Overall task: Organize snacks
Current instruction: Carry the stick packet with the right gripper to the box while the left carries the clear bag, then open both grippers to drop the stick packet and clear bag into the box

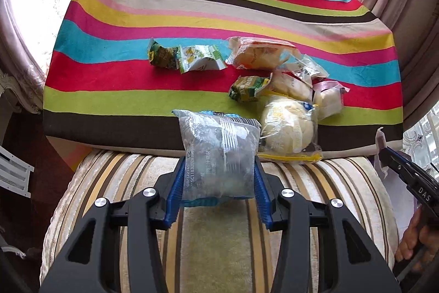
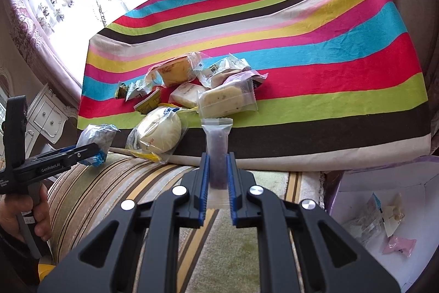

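My left gripper (image 1: 218, 169) is shut on a clear blue-edged snack bag (image 1: 219, 153), held above the striped sofa arm in front of the table; it also shows in the right wrist view (image 2: 96, 140). My right gripper (image 2: 218, 161) is shut on a narrow clear packet with a dark purple bar (image 2: 217, 153), held upright. A pile of wrapped snacks lies on the striped cloth: a round white bun (image 1: 288, 128) (image 2: 159, 133), a pale cake slab (image 2: 227, 100), a yellow cake (image 2: 175, 72), green packets (image 1: 162, 55) (image 1: 248, 88).
The striped tablecloth (image 1: 192, 18) covers the table. A white box (image 2: 384, 191) with a purple rim stands at the lower right, holding several wrapped snacks, one of them pink (image 2: 399, 245). Curtains hang at both sides. A white cabinet (image 2: 46, 114) stands at left.
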Motion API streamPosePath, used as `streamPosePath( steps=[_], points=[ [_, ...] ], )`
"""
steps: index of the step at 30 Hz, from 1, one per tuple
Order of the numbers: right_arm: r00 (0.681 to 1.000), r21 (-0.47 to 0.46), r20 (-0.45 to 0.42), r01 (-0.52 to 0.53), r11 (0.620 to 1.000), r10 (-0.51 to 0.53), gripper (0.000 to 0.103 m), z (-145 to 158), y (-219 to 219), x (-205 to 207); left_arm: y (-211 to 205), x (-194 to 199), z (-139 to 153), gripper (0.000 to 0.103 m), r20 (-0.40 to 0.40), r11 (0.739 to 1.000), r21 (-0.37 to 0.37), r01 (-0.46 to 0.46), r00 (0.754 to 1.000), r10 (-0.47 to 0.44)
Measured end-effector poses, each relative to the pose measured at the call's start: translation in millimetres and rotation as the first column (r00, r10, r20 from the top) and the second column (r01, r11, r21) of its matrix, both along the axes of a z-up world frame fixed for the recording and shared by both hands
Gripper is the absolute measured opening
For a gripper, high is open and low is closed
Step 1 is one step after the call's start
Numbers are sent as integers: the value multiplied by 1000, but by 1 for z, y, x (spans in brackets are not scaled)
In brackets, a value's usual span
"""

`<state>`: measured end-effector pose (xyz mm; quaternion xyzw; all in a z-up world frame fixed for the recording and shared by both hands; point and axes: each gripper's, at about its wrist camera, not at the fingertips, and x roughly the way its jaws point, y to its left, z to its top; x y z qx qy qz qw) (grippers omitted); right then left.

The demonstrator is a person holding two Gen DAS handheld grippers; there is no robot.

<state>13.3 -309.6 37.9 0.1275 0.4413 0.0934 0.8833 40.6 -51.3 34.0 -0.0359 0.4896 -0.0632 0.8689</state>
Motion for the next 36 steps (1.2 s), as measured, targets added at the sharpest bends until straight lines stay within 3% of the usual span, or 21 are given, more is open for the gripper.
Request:
streamPosePath(
  steps=[7, 13, 25, 36],
  points=[
    [997, 42, -4, 71, 997, -71, 13, -3, -32, -16, -54, -10, 18, 43, 54, 991, -29, 129, 990, -127],
    [986, 46, -16, 168, 985, -167, 13, -11, -73, -34, -118, -14, 15, 43, 50, 962, -57, 266, 963, -264],
    [919, 38, -104, 387, 921, -381, 13, -51, -157, -81, -230, -22, -1, 44, 21, 863, -84, 498, 867, -498],
    [875, 24, -124, 474, 880, -468, 13, -61, -192, -105, -290, -40, -17, 45, -19, 772, -97, 628, 775, -632]
  ],
)
